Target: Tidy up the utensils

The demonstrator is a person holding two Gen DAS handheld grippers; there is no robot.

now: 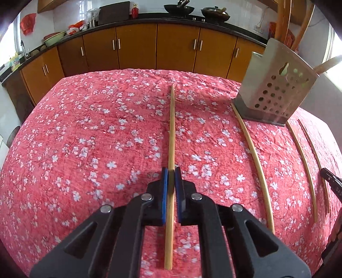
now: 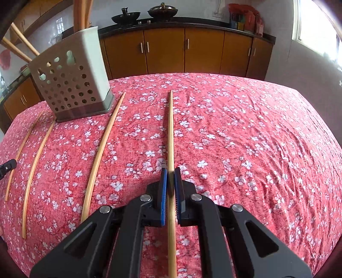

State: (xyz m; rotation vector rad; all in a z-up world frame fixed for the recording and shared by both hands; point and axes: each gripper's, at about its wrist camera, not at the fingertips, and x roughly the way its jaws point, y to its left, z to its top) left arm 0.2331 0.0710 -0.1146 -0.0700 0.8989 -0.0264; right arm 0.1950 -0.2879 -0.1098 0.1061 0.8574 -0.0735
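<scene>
Near the bench's front edge, left claw [image 1: 171, 173] and right claw [image 2: 170, 173] each clamp a chopstick [image 1: 171, 132]; thin grips risk pivoting before the holder [image 1: 275, 94].

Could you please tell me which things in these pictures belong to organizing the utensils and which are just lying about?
Belonging to the job:
chopstick in the left hand-held gripper
chopstick in the right hand-held gripper
three loose chopsticks on the cloth
perforated metal holder with utensils already in it

Just lying about:
woks on the counter
red bottle
green basin
</scene>
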